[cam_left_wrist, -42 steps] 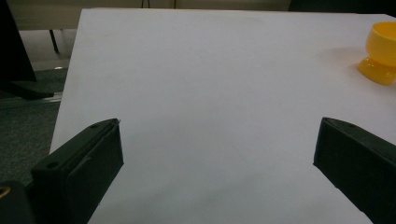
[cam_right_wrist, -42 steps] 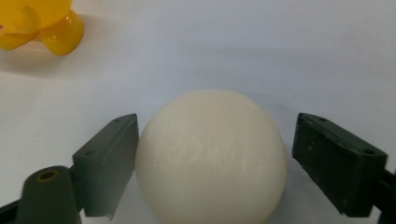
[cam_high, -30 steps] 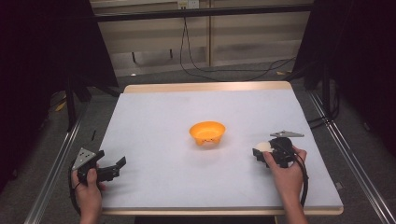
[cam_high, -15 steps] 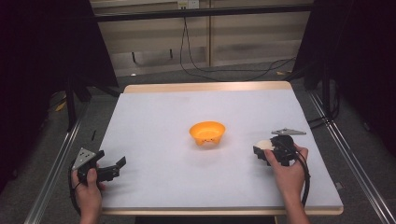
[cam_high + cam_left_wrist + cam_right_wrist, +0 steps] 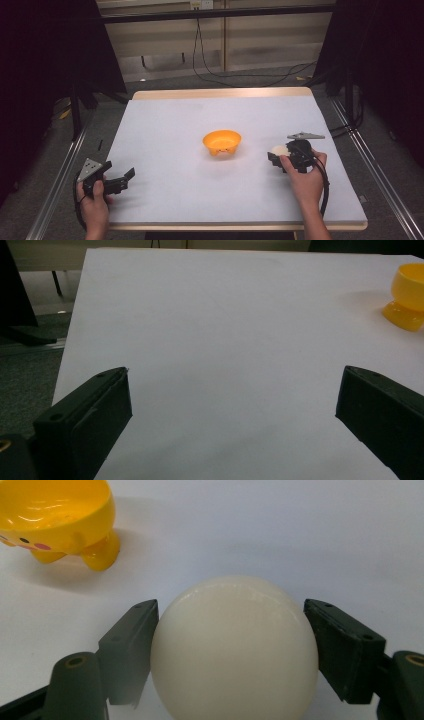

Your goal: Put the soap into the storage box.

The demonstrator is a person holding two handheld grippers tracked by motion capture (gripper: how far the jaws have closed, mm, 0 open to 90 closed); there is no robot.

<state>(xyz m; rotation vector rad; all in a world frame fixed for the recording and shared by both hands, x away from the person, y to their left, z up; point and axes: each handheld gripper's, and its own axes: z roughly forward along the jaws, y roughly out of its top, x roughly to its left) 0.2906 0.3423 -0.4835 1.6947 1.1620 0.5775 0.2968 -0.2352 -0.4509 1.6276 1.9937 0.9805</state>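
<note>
A white ball (image 5: 235, 645) sits between the two black jaws of my right gripper (image 5: 232, 630), which is shut on it; both pads press its sides. In the high view this ball (image 5: 279, 150) shows at the tip of the right gripper (image 5: 276, 156), right of the table's middle. An orange-yellow footed bowl (image 5: 222, 142) stands at the middle of the table, up and to the left of the ball; it is also the bowl (image 5: 55, 515) in the right gripper view. My left gripper (image 5: 129, 176) rests at the front left, open with nothing between its jaws (image 5: 235, 405).
The table has a white top (image 5: 200, 115) with wooden edges. Metal rails run along both sides on the floor, and cables lie on the floor behind the far edge. The bowl (image 5: 409, 295) shows at the right edge of the left gripper view.
The right gripper with the ball has shifted very slightly; the left gripper and the bowl have not moved.
</note>
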